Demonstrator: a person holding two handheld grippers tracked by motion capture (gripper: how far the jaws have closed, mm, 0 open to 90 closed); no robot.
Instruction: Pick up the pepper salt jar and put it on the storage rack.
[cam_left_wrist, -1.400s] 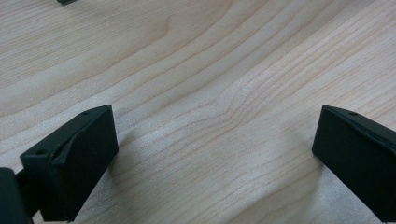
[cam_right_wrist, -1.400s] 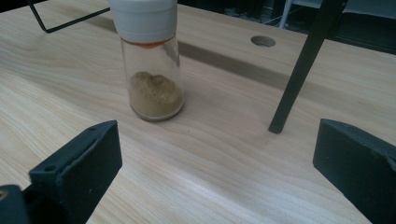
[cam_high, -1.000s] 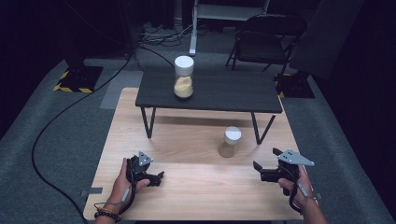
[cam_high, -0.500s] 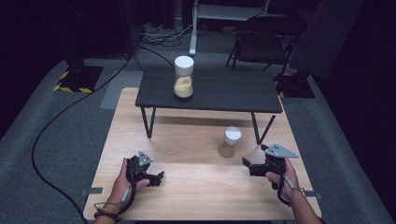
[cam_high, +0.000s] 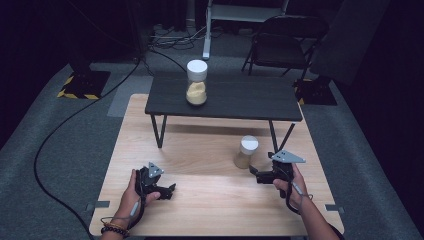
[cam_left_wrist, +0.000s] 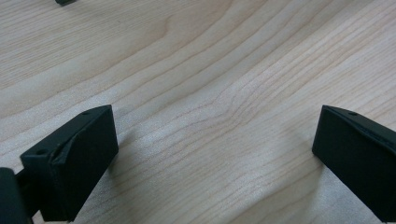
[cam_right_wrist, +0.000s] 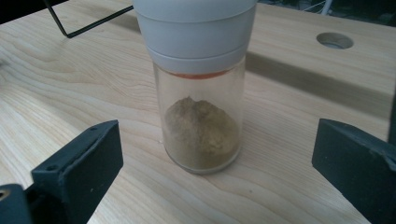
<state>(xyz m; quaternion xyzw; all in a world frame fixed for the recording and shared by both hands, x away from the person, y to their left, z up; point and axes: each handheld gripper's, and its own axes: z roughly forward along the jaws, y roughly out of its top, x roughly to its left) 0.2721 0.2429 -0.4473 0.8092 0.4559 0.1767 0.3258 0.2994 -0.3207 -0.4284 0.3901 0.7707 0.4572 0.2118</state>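
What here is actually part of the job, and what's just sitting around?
In the job:
- small jar of brownish powder, upright on the wooden table
- right gripper, open, aimed at it

Just lying about:
- taller jar on the black side table
- left gripper, open over bare wood
- folding chair

Left gripper (cam_high: 169, 190) low over the near edge, jaws wide apart; right gripper (cam_high: 256, 175) held level, jaws spread, probably hovering.
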